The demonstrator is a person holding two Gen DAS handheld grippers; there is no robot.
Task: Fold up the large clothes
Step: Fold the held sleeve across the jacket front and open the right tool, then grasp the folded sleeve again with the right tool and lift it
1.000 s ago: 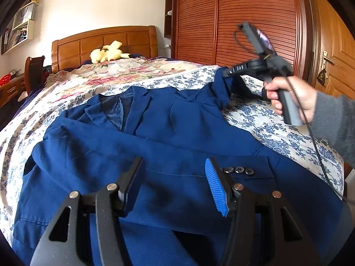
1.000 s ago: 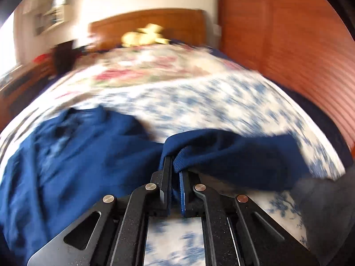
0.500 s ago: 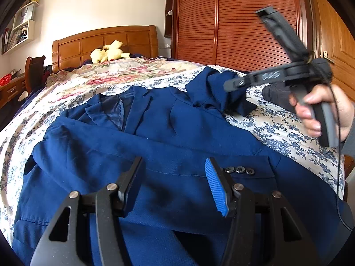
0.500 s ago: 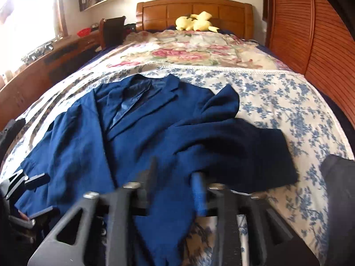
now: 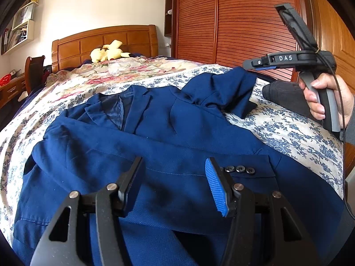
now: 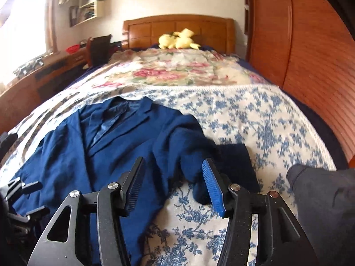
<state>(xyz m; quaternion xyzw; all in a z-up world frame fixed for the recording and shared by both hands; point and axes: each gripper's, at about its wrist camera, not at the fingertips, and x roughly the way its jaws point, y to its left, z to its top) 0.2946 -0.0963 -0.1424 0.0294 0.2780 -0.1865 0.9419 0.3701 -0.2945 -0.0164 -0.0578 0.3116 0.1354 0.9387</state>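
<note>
Jacket (image 5: pixel 155 155) lies spread face-up on the bed (image 6: pixel 255 119), one sleeve (image 5: pixel 224 90) bunched across its shoulder; left gripper (image 5: pixel 175 186) hovers with fingers wide and empty, right gripper (image 6: pixel 173 184) fingers opening, nothing gripped.

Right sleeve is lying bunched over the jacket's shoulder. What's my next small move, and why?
Probably re-grip the right sleeve near its cuff and draw it flat across the jacket. The right gripper is opening with nothing pinched, and that sleeve lies crumpled, unlike the flat buttoned sleeve.

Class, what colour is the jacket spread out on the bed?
Navy blue jacket, clearest in the left wrist view.
</note>
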